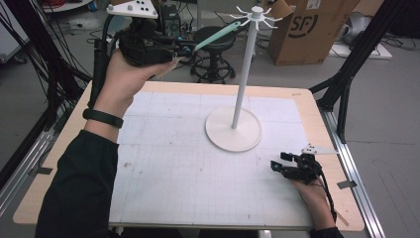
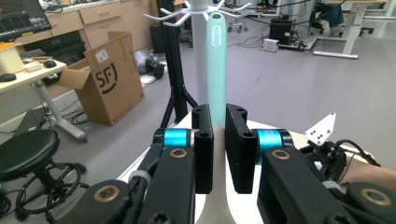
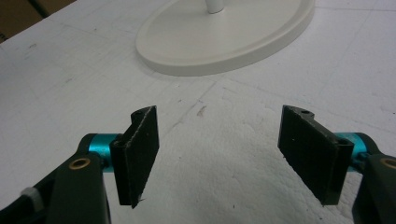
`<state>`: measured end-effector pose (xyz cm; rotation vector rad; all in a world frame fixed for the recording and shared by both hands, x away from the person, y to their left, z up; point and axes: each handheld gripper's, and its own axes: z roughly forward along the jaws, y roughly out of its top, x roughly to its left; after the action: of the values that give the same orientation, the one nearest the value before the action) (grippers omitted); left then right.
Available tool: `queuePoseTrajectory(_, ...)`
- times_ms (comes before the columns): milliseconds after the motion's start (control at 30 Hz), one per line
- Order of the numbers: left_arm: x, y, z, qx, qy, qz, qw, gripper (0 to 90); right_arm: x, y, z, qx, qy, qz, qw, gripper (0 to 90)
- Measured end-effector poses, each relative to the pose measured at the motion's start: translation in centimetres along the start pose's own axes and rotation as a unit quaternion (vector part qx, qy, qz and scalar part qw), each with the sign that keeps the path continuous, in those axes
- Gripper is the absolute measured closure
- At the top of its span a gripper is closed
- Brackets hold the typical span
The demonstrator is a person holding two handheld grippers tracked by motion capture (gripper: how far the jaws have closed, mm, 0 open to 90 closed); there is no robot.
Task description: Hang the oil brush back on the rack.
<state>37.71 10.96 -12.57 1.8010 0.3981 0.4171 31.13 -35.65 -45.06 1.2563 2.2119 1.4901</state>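
Your left tool is raised above the far left corner of the surface, its jaws closed narrow on the handle of a mint-green utensil. In the left gripper view that handle runs straight up between the two black jaws, and its tip with the hanging slot sits just below the ring of white hooks at the top of the stand. From the high view the utensil slants up and to the right, its end close to the hooks on the white pole; whether it touches a hook, you cannot tell.

Your right tool rests low at the near right of the surface, jaws spread wide with nothing between them. In the right gripper view it points at the stand's round white base, which sits near the middle of the white gridded mat.
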Motion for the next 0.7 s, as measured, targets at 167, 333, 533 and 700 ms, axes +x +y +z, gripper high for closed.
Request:
queuePoseTrajectory(167, -0.06, -0.03, 0.15, 0.002, -0.002, -0.001, 1.0, 82.1, 0.02, 0.0, 0.01, -0.001, -0.001, 0.001, 1.0, 28.6)
queuePoseTrajectory(333, -0.11, -0.02, 0.19, 0.001, -0.002, -0.001, 1.0, 82.1, 0.02, -0.01, 0.01, -0.001, -0.001, 0.0, 1.0, 28.6)
queuePoseTrajectory(533, -0.1, 0.0, 0.13, 0.0, -0.005, 0.002, 1.0, 82.1, 0.02, 0.0, 0.0, 0.0, -0.001, 0.001, 1.0, 28.6)
queuePoseTrajectory(700, -0.21, 0.01, 0.16, -0.001, -0.007, 0.001, 1.0, 82.1, -0.02, 0.0, 0.02, -0.002, -0.001, -0.003, 1.0, 28.6)
